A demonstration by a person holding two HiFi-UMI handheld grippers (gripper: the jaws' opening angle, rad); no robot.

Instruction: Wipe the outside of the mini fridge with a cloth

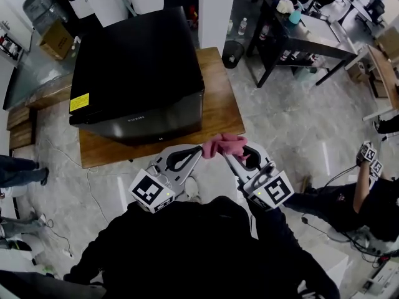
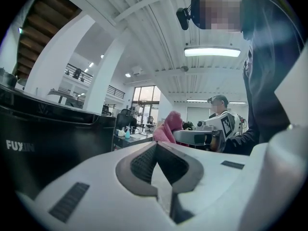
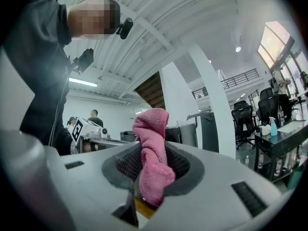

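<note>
**Fig.** Wipe not yet begun. R tongs (image 3: 151, 163) are clamped on the pink cloth (image 3: 152, 146), which is bunched upright betw. the pads. L tongs (image 2: 156, 147) are closed w/ nothing betw. them, tips just beside the cloth. Both are held in the air at the front edge of the wooden worktop (image 1: 222, 108), apart from the black mini fridge (image 1: 137, 61) standing on it.

Progress (judged): cloth is in hand but has no contact w/ the fridge, so top, front and sides are all left to wipe.

Containers: the fridge door looks shut, so its contents can't be seen. For the cardboard box (image 1: 56, 39) behind it and the dark bin (image 1: 232, 52) past the worktop, contents can't be made out.
</note>
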